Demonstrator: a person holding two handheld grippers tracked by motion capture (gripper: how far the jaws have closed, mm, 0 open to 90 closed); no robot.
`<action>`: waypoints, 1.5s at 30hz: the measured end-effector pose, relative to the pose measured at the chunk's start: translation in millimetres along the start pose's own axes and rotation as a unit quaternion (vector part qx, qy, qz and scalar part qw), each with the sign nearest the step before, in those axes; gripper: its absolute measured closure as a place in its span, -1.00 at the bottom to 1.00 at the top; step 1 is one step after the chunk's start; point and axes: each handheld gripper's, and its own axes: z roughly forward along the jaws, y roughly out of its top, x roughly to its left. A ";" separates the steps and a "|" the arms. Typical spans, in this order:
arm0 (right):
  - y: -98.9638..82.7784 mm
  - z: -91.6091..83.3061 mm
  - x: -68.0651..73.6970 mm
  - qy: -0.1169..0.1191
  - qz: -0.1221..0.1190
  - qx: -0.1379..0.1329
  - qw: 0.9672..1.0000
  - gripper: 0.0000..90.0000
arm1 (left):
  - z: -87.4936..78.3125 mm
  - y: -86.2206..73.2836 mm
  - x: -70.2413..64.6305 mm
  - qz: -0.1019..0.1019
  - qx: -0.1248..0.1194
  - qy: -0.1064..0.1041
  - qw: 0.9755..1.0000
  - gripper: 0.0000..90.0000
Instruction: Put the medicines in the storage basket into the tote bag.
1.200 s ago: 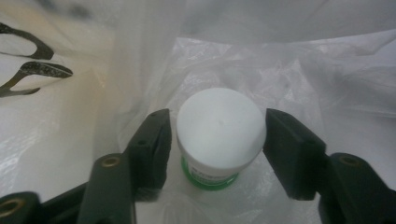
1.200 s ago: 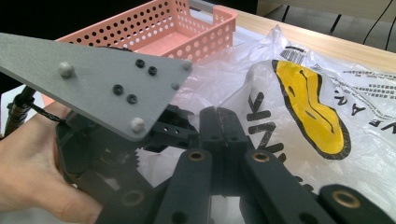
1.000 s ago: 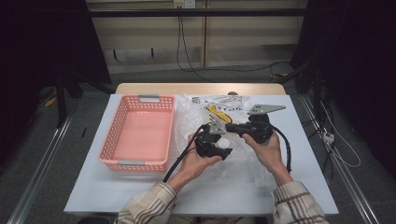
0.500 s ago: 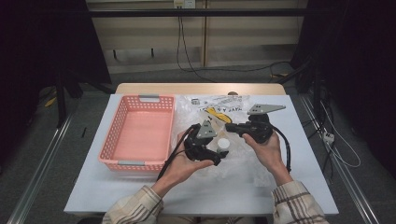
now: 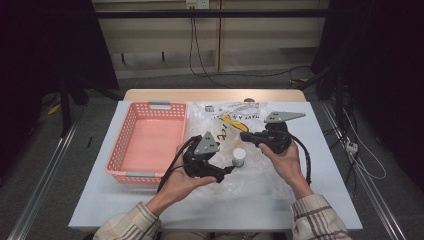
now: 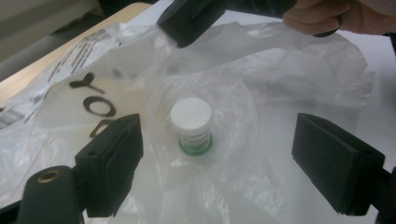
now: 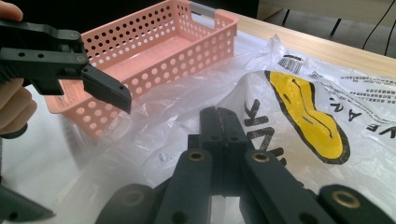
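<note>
1. The right tongs [image 5: 246,136] are clamped shut on a fold of the clear plastic bag [image 5: 235,117], their pads pressed flat together in the right gripper view; judging by the grip, this pins the film in place so that what stands on it can be reached.
2. The left tongs [image 6: 224,163] stand wide with nothing between them, and their jaws have just been opening. They hover over a small white-capped bottle [image 6: 191,125] with a green band at its base.
3. The bottle [image 5: 239,158] stands upright on the crumpled bag in the middle of the counter [image 5: 300,210], between the two grippers and apart from both.
4. The pink basket [image 5: 150,142] sits just left of the bag, with nothing in it, and looks the likely place for the bottle.
5. The bag carries a yellow smiling-face print [image 7: 308,116] and black capital letters; "YO" and part of "HAVE A N" can be read, the rest is creased or cut off. The small print and the bottle's label are too small to read.
</note>
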 end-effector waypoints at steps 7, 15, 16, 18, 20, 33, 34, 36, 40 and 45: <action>0.0 -1.6 -0.7 -0.001 0.001 -0.002 1.000 1.00 | -11.1 -11.5 2.7 -0.011 0.014 0.008 1.000 -0.64; -0.2 -1.7 -0.4 -0.002 0.001 -0.002 1.000 1.00 | -24.8 -24.6 1.6 -0.031 0.023 0.014 0.999 -0.63; -0.3 -1.9 -0.5 -0.002 0.002 -0.002 1.000 1.00 | -26.1 -26.6 1.6 -0.032 0.022 0.012 0.999 -0.63; -0.4 -2.2 -0.7 -0.002 0.003 -0.003 1.000 1.00 | -29.5 -33.4 0.2 -0.037 0.020 0.015 0.999 -0.65; -0.5 -2.5 -0.6 -0.001 0.000 -0.004 1.000 1.00 | -32.0 -38.8 -1.1 -0.039 0.018 0.018 0.999 -0.69; -0.8 -3.7 1.0 -0.011 -0.003 0.001 1.000 1.00 | -47.7 -63.4 -15.9 -0.028 0.018 0.015 0.999 -0.73; -1.2 -4.0 1.2 -0.012 -0.003 0.004 1.000 1.00 | -49.2 -65.7 -17.8 -0.027 0.017 0.015 0.999 -0.73; -2.5 -3.8 1.1 -0.010 -0.002 0.010 1.000 1.00 | -50.7 -70.1 -20.5 -0.029 0.013 0.017 0.999 -0.73; -5.6 -2.8 1.8 -0.012 -0.003 0.019 1.000 1.00 | -54.4 -77.7 -21.0 -0.030 0.003 0.022 0.999 -0.73; -10.8 -2.4 3.3 -0.017 -0.003 0.030 0.999 1.00 | -53.6 -83.1 -20.5 -0.026 0.006 0.020 0.999 -0.74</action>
